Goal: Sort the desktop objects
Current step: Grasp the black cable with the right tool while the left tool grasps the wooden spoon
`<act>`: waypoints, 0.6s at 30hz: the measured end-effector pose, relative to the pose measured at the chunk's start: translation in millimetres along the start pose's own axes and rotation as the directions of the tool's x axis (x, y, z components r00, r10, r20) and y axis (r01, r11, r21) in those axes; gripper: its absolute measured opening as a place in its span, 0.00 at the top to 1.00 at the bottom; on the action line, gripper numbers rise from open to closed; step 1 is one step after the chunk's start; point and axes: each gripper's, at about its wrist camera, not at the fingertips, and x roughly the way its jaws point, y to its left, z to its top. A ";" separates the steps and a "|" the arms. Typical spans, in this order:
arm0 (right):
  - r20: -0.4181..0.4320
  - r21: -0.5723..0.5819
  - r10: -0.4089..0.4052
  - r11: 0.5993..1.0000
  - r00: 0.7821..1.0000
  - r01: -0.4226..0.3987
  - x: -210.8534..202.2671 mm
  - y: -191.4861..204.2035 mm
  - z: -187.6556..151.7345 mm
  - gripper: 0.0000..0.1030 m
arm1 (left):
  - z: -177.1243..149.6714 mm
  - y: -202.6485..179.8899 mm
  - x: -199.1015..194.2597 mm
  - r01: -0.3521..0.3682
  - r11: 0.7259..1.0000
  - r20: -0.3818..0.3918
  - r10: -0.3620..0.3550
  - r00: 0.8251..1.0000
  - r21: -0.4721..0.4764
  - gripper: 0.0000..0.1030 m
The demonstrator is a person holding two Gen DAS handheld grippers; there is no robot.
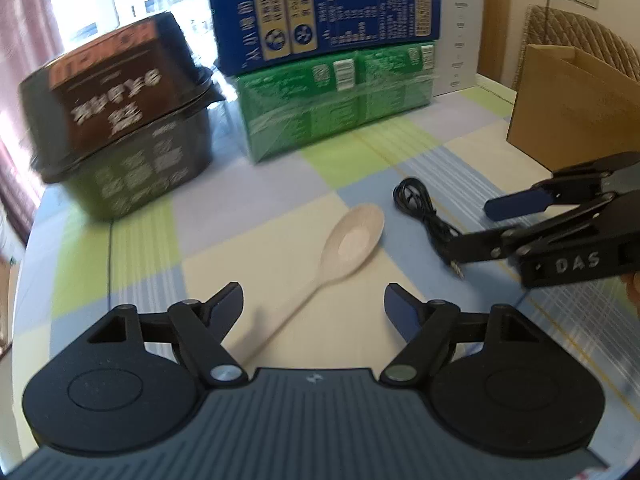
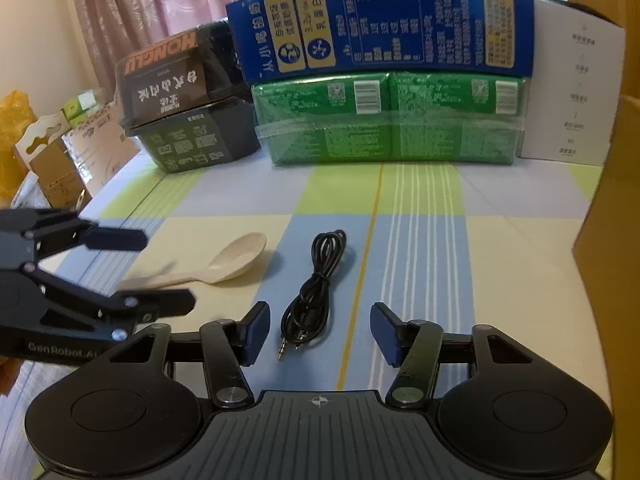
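On the checked tabletop (image 2: 500, 248), from left to right: a dark instant-meal box (image 2: 188, 120) stands at the far left, beside a stack of a blue carton (image 2: 380, 28) resting on a green shrink-wrapped pack (image 2: 388, 120), with a white box (image 2: 572, 88) behind the stack's right end and a brown cardboard box (image 1: 568, 104) at the right edge.

Nearer the cameras, a cream plastic spoon (image 2: 224, 264) lies flat, bowl toward the far side and handle toward the left gripper (image 1: 314, 304). That gripper's jaws stand apart, one on either side of the handle and not pressing on it.

Just right of the spoon, apart from it, a coiled black audio cable (image 2: 316, 284) lies with its two plugs toward the near edge. The right gripper (image 2: 320, 332) sits over the plug end, jaws apart on either side of the coil; no pad touches the cable.
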 end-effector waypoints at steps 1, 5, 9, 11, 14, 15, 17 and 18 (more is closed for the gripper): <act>0.011 -0.010 0.000 1.000 1.000 0.000 2.4 0.5 -0.4 0.51 | 2.5 -0.1 3.6 0.007 1.000 0.005 -0.007 1.000 0.011 0.30; 0.045 -0.036 -0.013 0.999 0.999 0.015 9.2 1.1 0.3 0.56 | 9.8 0.0 17.1 0.028 0.999 0.003 -0.028 1.000 0.043 0.33; 0.065 -0.087 -0.044 0.995 0.997 0.049 9.0 3.2 -4.4 0.79 | 12.7 -1.9 29.2 0.049 0.996 -0.004 -0.049 0.999 0.068 0.33; 0.072 -0.100 -0.046 0.994 0.996 0.053 7.0 1.9 -7.1 0.79 | 13.8 -2.5 34.6 0.058 0.996 -0.004 -0.058 0.998 0.072 0.34; 0.078 -0.120 -0.057 0.991 0.995 0.066 4.3 1.4 -10.9 0.79 | 16.1 -4.3 41.3 0.082 0.994 -0.003 -0.082 0.997 0.073 0.40; 0.077 -0.119 -0.058 0.991 0.995 0.067 3.2 0.6 -11.5 0.79 | 17.0 -6.2 43.6 0.085 0.993 -0.005 -0.085 0.996 0.076 0.45; 0.074 -0.108 -0.058 0.992 0.996 0.066 0.6 -1.6 -12.8 0.80 | 18.4 -9.6 46.7 0.091 0.993 0.000 -0.091 0.996 0.075 0.50; 0.072 -0.105 -0.058 0.992 0.996 0.065 -0.9 -2.5 -13.8 0.80 | 19.5 -11.0 47.6 0.095 0.993 0.000 -0.095 0.995 0.071 0.55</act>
